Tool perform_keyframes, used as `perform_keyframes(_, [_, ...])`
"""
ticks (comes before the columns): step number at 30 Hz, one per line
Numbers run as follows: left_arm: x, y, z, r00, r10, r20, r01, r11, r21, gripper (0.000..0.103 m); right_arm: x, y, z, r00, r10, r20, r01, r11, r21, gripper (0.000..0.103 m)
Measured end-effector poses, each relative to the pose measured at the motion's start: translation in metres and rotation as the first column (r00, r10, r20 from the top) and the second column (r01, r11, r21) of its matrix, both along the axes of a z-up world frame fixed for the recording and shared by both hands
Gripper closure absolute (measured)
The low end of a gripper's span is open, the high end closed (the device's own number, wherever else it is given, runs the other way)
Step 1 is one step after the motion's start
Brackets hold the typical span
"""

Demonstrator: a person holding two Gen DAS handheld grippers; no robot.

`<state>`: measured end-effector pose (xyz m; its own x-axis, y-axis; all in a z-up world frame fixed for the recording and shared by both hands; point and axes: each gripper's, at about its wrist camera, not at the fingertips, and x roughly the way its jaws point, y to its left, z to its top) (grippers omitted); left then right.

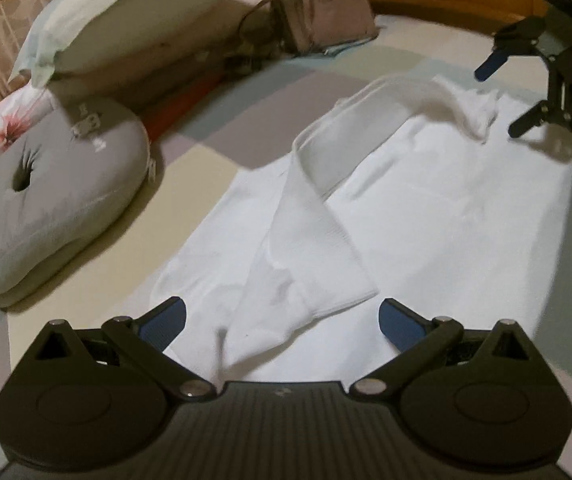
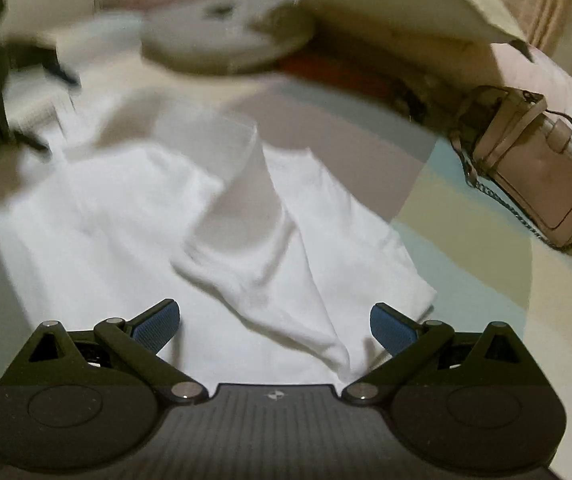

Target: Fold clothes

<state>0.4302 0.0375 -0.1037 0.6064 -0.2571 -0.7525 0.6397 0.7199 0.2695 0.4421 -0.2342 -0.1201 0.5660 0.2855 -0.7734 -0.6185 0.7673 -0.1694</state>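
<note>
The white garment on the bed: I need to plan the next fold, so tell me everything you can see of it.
The white garment looks like soft, finely ribbed knit cloth. It lies mostly flat on the pastel patchwork bed cover, with one long strip folded diagonally across the body and a small bunched end near the far edge. Both the left gripper and the right gripper are open above it, gripping nothing.

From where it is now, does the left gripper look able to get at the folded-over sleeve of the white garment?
Probably yes: the left gripper is open, the sleeve lies just ahead of its fingers, and nothing sits between them.
</note>
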Motion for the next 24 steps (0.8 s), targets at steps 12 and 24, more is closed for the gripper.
perform_keyframes(12, [0.059,0.049,0.018,0.943,0.328,0.047,-0.313,0.929,-0.199,0.001,0.046,-0.062,0.013,0.952,-0.303,0.045,0.291,0.940,0.176,0.000])
perform_keyframes(24, [0.026,0.026,0.035,0.983,0.181,0.021,-0.164,0.928,-0.336,0.001,0.014,-0.054,0.032,0.980,-0.192,0.043,0.159,0.900,0.405,0.000])
